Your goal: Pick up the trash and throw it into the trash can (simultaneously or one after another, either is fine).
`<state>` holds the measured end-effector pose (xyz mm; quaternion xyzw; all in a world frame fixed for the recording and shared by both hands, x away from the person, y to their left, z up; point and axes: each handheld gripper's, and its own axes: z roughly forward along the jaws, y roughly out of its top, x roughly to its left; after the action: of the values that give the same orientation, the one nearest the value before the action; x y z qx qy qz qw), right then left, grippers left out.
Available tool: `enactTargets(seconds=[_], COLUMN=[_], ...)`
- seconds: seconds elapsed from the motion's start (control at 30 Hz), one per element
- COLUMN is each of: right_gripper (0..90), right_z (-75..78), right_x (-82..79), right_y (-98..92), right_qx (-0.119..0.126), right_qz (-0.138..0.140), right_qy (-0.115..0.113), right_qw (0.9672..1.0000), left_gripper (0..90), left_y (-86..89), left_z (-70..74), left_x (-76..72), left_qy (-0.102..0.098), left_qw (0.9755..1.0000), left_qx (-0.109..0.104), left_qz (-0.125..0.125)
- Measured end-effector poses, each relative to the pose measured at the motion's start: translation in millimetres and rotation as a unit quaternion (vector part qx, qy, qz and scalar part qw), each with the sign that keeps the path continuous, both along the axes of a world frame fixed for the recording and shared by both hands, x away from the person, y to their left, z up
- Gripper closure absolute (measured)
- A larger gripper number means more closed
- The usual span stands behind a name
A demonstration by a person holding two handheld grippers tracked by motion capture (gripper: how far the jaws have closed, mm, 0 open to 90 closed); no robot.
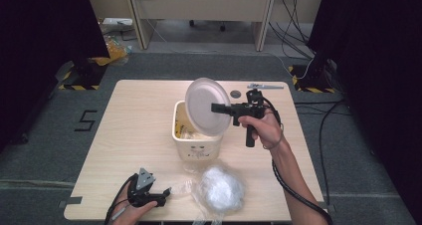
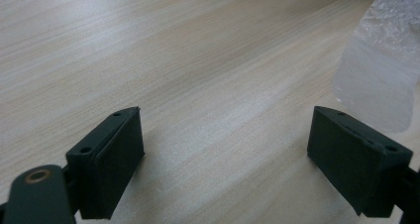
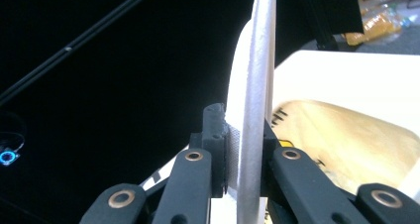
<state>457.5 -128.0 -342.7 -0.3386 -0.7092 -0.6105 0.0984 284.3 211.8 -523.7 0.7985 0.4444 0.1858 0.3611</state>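
Observation:
My right gripper [image 1: 215, 107] is shut on the rim of a white paper plate [image 1: 206, 105], held on edge and tilted over the open top of a cream bin [image 1: 196, 145]. In the right gripper view the plate's thin edge [image 3: 257, 110] runs upright between the pads of that gripper [image 3: 246, 154], with the bin's rim [image 3: 346, 75] behind it. My left gripper [image 1: 166, 191] rests low at the table's front left. Its jaws [image 2: 225, 154] stand wide apart over bare wood with nothing between them. Crumpled clear plastic [image 1: 219, 189] lies just right of it.
The bin holds some yellowish wrappers. A small dark disc [image 1: 235, 93] and a metal tool [image 1: 265, 86] lie at the table's far edge. The clear plastic sheet [image 2: 381, 80] reaches close to the left gripper's right jaw. Cables run on the floor at right.

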Motion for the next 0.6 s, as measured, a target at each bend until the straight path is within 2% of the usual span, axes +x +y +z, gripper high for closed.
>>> enactTargets(seconds=[0.23,0.5,0.6], right_gripper=[83.2,80.5,77.4], right_z=[-22.6,-45.9,-50.0], right_x=[14.4,20.6,22.5], right_y=[8.1,20.5,21.1], right_qx=[-0.018,-0.034,-0.047], right_qz=[-0.006,0.003,-0.002], right_qy=[0.019,0.045,0.046], right_qw=[0.9996,0.9984,0.9978], left_gripper=[13.3,13.3,13.3], left_y=[0.0,0.0,0.1], left_z=[0.0,0.2,0.2], left_x=[0.0,0.0,0.0], left_qy=[0.0,0.001,0.001], left_qw=[1.0,1.0,1.0], left_qx=[0.0,0.0,0.001], left_qz=[0.0,0.0,0.0])
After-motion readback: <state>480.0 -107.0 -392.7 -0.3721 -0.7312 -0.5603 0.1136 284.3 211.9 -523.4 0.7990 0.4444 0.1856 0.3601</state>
